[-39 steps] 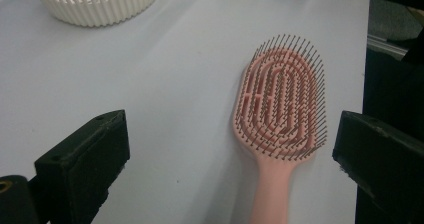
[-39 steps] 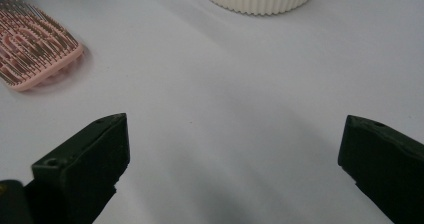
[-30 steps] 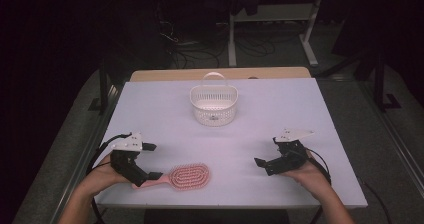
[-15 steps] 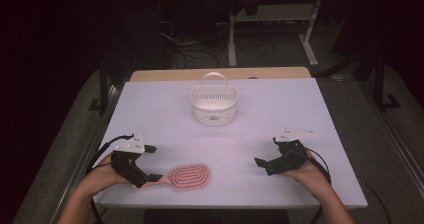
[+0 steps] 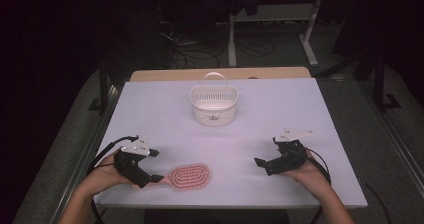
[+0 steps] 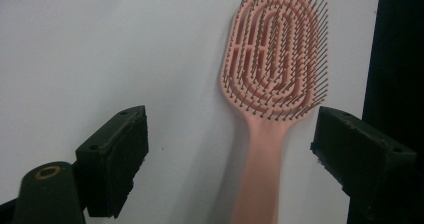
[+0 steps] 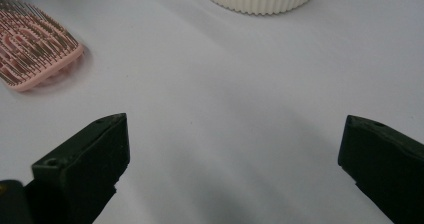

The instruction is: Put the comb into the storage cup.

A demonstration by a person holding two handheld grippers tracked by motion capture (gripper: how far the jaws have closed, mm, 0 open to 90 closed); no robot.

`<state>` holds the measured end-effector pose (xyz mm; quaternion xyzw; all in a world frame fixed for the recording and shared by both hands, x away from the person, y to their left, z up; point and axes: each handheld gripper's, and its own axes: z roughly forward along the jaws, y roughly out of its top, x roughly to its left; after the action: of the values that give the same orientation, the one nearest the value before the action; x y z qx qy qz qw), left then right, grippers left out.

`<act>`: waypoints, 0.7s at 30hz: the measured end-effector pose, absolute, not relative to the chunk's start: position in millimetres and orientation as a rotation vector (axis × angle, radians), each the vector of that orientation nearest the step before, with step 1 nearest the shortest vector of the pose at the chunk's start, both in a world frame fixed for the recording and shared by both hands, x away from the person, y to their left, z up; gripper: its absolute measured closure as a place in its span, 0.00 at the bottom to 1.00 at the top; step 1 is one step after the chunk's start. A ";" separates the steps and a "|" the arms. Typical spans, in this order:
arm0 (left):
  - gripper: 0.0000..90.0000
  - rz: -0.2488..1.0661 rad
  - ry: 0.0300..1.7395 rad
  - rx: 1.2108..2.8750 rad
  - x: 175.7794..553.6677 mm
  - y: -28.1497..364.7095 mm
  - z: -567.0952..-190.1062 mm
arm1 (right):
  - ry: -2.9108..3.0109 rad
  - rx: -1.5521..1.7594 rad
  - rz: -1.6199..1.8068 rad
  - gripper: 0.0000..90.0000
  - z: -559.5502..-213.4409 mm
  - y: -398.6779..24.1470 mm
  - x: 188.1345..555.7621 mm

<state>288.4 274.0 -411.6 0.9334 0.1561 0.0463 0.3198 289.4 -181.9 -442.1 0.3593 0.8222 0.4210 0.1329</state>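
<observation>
**Left gripper closing around the hairbrush handle**

A pink hairbrush [image 5: 189, 176] lies flat on the white bench [image 5: 260, 114], near its front edge on the person's left side, bristles up. Its oval head points toward the middle of the bench and its handle toward the left gripper [image 5: 150, 173].

The left gripper sits low over the bench at the handle end. In the left gripper view the handle [image 6: 260, 174] runs up between the two black jaws, nearer the right-hand one, with a clear gap of bench showing on each side. The jaws have just been closing, but they stand apart and neither pad touches the handle.

The right gripper [image 5: 264, 164] rests at the front right of the bench, well apart from the hairbrush, held in the person's right hand [image 5: 305, 175]. Its jaws stand wide apart with only bare bench between them; in its own view the hairbrush head [image 7: 35, 46] lies off to the upper left.

A white ribbed basket [image 5: 213, 104] with an upright loop handle stands toward the back of the bench, near the middle, well apart from both grippers.
</observation>
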 end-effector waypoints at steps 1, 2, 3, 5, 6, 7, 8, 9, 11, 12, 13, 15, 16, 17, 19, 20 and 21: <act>0.20 0.118 0.400 2.465 288.1 273.2 -412.2 | 2.385 1.043 1.221 0.00 -442.0 -181.9 289.4; 0.21 0.118 0.400 2.465 288.1 273.2 -412.2 | 2.385 1.043 1.221 0.00 -442.0 -181.9 289.4; 0.23 0.107 0.395 2.478 287.6 272.4 -412.8 | 2.384 1.042 1.221 0.00 -441.7 -181.9 289.1; 0.25 0.104 0.389 2.496 287.3 271.5 -413.7 | 2.384 1.041 1.221 0.00 -441.7 -182.0 289.1; 0.26 0.102 0.386 2.507 287.2 270.9 -414.1 | 2.384 1.042 1.222 0.00 -441.8 -182.0 289.2; 0.27 0.101 0.381 2.514 286.9 270.3 -414.8 | 2.383 1.044 1.222 0.00 -441.8 -182.0 289.3; 0.28 0.097 0.375 2.522 286.7 270.0 -415.1 | 2.383 1.044 1.223 0.00 -441.8 -182.0 289.4; 0.30 0.093 0.371 2.524 286.4 269.8 -415.3 | 2.383 1.043 1.223 0.00 -441.8 -182.0 289.4; 0.34 0.084 0.359 2.528 285.8 269.5 -415.8 | 2.383 1.042 1.223 0.00 -441.8 -182.1 289.3; 0.35 0.084 0.359 2.528 285.8 269.5 -415.8 | 2.383 1.043 1.223 0.00 -441.8 -182.1 289.3; 0.36 0.080 0.356 2.537 285.4 268.6 -416.4 | 2.383 1.043 1.223 0.00 -441.7 -182.2 289.3; 0.38 0.076 0.345 2.552 285.2 267.4 -417.6 | 2.382 1.043 1.224 0.00 -441.8 -182.3 289.5; 0.39 0.068 0.349 2.558 284.6 266.6 -418.2 | 2.382 1.045 1.224 0.00 -441.8 -182.2 289.5; 0.41 0.060 0.346 2.561 284.3 265.8 -418.8 | 2.382 1.044 1.223 0.00 -441.8 -182.1 289.5; 0.42 0.055 0.346 2.562 283.9 265.0 -419.2 | 2.383 1.043 1.223 0.00 -441.8 -182.1 289.5; 0.44 0.043 0.338 2.570 283.9 263.9 -419.6 | 2.383 1.043 1.224 0.00 -441.8 -182.1 289.5; 0.45 0.038 0.333 2.572 283.8 263.4 -420.0 | 2.382 1.044 1.224 0.00 -441.8 -182.1 289.6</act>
<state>283.8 263.4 -420.0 0.9546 0.1237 0.0140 0.2706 289.6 -182.1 -441.8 0.3599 0.8214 0.4220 0.1330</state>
